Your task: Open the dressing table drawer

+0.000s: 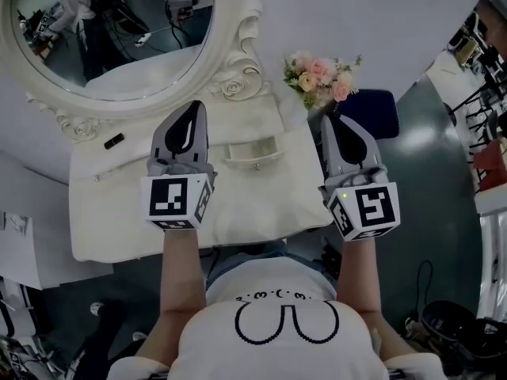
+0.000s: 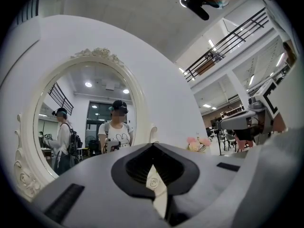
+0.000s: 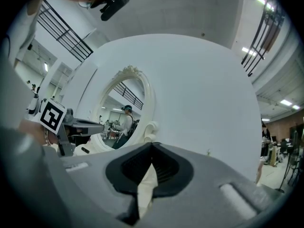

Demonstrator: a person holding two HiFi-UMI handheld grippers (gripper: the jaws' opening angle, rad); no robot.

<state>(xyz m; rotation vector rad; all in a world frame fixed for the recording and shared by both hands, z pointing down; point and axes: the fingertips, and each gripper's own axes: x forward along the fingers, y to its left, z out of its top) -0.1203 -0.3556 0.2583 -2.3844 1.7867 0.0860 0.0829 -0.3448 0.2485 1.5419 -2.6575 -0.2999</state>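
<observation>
The white dressing table (image 1: 119, 228) stands below me, and its oval mirror (image 1: 119, 22) is at the back. A drawer front with a curved handle (image 1: 253, 155) sits at the middle of the table; I cannot tell whether it is open. My left gripper (image 1: 192, 108) hovers over the table just left of the handle, jaws shut and empty (image 2: 152, 145). To the right of the handle, over the table's right edge, my right gripper (image 1: 333, 119) has its jaw tips together on nothing (image 3: 152, 144). Neither gripper touches the drawer.
A pink flower bouquet (image 1: 321, 77) stands at the table's back right, close to the right gripper. A small black object (image 1: 114, 141) lies at the mirror's foot. A blue seat (image 1: 376, 113) is beyond the table's right side. A black bin (image 1: 459, 323) is on the floor.
</observation>
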